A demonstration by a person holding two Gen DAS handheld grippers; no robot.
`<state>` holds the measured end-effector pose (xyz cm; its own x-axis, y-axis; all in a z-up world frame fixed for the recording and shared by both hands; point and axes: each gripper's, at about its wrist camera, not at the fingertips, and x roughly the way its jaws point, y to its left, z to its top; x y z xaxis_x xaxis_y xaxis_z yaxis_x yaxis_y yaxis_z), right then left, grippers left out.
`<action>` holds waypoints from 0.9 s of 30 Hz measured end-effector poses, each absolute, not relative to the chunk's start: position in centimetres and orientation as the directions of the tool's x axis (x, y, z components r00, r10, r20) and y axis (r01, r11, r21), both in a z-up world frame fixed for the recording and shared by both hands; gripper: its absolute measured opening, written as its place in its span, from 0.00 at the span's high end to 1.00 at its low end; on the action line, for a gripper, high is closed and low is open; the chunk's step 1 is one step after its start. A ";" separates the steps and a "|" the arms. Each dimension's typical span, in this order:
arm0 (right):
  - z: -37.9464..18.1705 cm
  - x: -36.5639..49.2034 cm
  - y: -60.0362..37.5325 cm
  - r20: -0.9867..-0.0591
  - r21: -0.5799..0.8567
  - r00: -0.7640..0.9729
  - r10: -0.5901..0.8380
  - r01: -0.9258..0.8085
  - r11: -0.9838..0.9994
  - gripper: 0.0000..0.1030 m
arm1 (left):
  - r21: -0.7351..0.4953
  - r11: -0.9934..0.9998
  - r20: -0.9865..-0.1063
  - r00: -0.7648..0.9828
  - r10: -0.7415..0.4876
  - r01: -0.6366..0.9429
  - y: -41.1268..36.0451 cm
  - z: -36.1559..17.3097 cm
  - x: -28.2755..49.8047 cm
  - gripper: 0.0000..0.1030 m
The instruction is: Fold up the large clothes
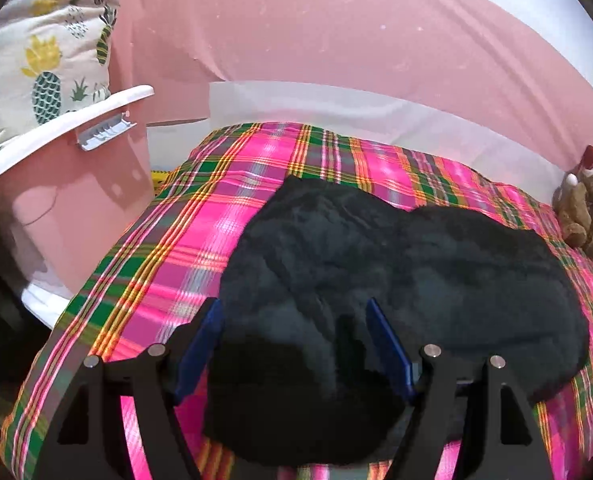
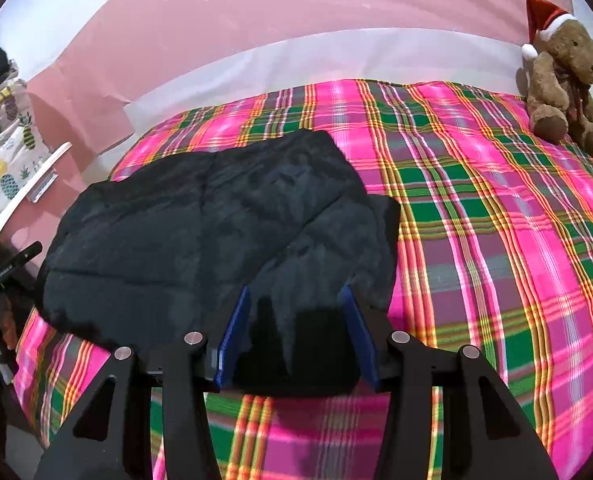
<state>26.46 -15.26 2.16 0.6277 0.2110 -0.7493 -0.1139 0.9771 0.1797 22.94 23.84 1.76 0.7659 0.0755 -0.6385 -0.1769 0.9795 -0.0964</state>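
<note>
Pink wall, plaid-covered bed

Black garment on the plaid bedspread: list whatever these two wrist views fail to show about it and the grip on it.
- Black garment: both views render it so dark that its type, seams and fold lines stay unclear.
- Its near edge: left wrist view, hidden behind the left gripper; right wrist view, behind the right gripper.
- Contact: the blue fingers stand apart on both grippers; whether cloth is pinched cannot be told.
- Plaid bedspread: cut off by the fisheye rim.
</note>
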 end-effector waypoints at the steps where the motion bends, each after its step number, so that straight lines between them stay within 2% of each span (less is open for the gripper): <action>1: 2.3 25.8 -14.9 -0.748 0.176 0.629 0.211 -0.118 0.977 0.53 | -0.092 0.980 -0.641 0.764 0.079 -0.178 23.4 1.8 22.2 0.26; 15: 6.5 15.6 -11.3 -0.699 0.107 0.693 0.177 -0.143 0.984 0.52 | -0.134 0.983 -0.628 0.778 0.014 -0.126 18.2 3.8 10.8 0.25; 18: 7.0 13.5 -10.7 -0.690 0.074 0.709 0.148 -0.134 0.988 0.51 | -0.125 0.985 -0.627 0.779 0.012 -0.116 17.0 4.1 8.6 0.22; 27: 7.0 8.1 -8.7 -0.685 0.005 0.721 0.108 -0.143 0.990 0.49 | -0.076 0.990 -0.647 0.762 0.041 -0.118 13.6 3.6 3.5 0.22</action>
